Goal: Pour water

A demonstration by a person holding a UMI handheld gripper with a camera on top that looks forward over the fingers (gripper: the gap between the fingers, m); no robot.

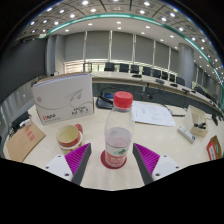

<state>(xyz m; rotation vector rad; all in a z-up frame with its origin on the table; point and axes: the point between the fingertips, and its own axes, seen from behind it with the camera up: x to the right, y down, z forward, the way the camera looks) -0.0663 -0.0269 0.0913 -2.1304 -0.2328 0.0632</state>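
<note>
**Bottle stands between the tongs, cup off at ten o'clock**

A clear plastic water bottle with a red screw cap and a red-and-white label (118, 130) stands upright on the pale wooden worktop (165, 135), right between the two fingers of the tongs (113, 160). The magenta pads (147, 157) show at either side of its lower body, at four and eight o'clock from the label. The left pad is mostly hidden behind the dark finger, so only a sliver of it shows. Whether the pads press on the bottle or leave a gap cannot be told; the bottle's base is cut off by the dark body of the tongs below it, so its footing cannot be seen either. The water level inside is hard to make out through the label.

At about ten o'clock from the bottle, just beside it, sits a small round cup with a reddish band and a pale inside (69, 135); what it holds cannot be made out. Beyond the cup, at eleven o'clock, a white rectangular cardboard box with small print (62, 98) stands tilted on the worktop; its lettering is too small to read. At two o'clock lie flat white papers (152, 112), and farther out at three o'clock are some small dark and pale objects (196, 125) too blurred to name. Dark office chairs (128, 69) line the far side under a row of windows.
</note>
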